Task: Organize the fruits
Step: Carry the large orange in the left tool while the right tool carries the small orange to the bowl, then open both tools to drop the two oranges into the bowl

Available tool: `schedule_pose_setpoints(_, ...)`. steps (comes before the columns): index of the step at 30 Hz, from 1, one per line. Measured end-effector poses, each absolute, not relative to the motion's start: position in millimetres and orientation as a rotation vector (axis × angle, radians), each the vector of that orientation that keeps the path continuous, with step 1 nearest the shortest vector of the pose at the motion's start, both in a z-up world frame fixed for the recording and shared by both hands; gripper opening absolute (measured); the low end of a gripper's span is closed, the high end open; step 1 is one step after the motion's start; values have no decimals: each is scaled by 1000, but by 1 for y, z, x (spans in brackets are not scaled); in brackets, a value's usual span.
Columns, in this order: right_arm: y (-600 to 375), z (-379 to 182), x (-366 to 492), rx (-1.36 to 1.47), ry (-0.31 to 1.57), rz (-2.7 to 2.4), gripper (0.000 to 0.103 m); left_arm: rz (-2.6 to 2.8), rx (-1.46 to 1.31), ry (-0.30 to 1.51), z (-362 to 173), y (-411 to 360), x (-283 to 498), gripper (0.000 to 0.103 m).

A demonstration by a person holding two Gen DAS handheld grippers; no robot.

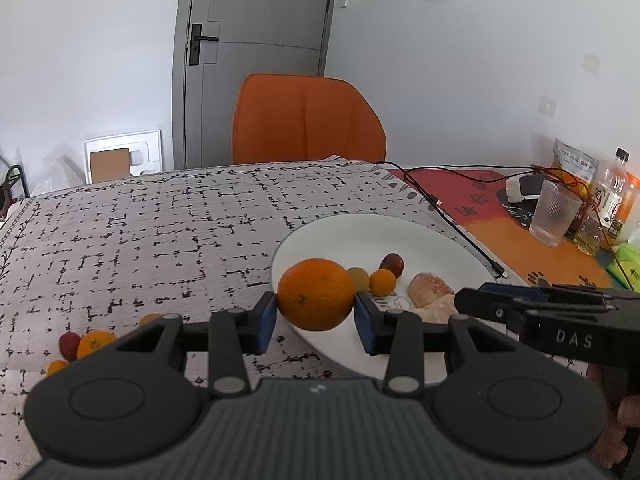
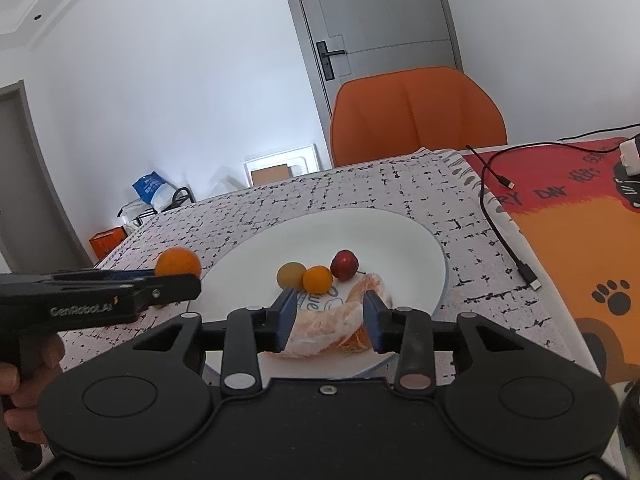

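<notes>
**Large round orange held at the plate's rim**

The large round orange sits clamped between the left gripper's blue fingers, over the white round plate's left rim. The right gripper's fingers pinch a peeled pale citrus piece on the plate. Only the left view shows small fruits near the worktop's left edge.

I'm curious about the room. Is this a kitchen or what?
Probably a dining spot in a home. A table with a cloth holds a plate of fruit, an orange chair stands behind it, and bottles and a glass sit nearby.
</notes>
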State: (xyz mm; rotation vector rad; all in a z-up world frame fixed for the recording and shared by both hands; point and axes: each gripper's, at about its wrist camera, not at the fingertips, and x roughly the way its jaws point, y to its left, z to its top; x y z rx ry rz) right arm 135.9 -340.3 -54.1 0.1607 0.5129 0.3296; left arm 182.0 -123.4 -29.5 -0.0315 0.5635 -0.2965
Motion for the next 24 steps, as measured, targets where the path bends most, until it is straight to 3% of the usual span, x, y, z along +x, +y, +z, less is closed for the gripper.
schedule_pose_setpoints(6,-339,-55,132,169,512,340,44,-287,-16,541,-24,-126,178,47)
schedule_pose_setpoints(13,-334,-55,130,173,506,347,55,-208,12,539,-27,-112,168,81)
schedule_pose_setpoints(19,-329,-56,129,179,502,350,72,-144,2,539,-27,-93,161,89)
schedule_pose_setpoints(24,-322,-56,129,182,505,370,77,-95,-6,536,-26,-77,154,93)
